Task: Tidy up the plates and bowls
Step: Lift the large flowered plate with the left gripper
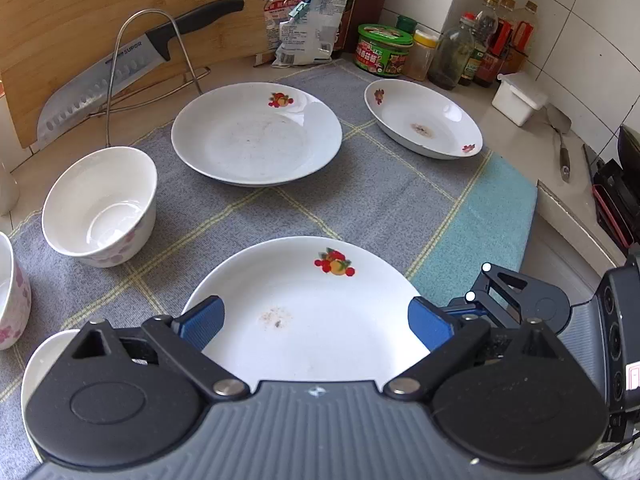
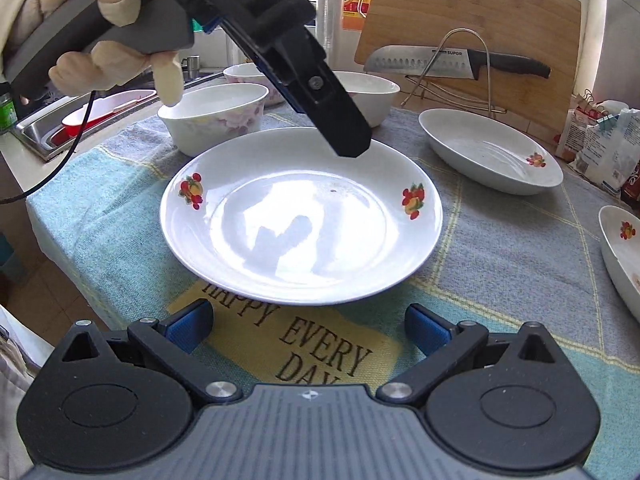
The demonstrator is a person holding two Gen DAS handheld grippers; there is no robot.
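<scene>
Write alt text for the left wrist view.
The open left gripper hovers over a white plate with a fruit print on a grey checked cloth. Beyond lie a second plate, an oval dish and a bowl; a knife leans on a cutting board.

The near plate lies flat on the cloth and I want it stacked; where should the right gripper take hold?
Grip the near plate by its raised rim nearest the right gripper, coming in low from that side: the rim overhangs the cloth, leaving room for one finger beneath it.

bowls [image 1: 100, 208] flank left, cloth [image 1: 380, 192] centre clear
</scene>
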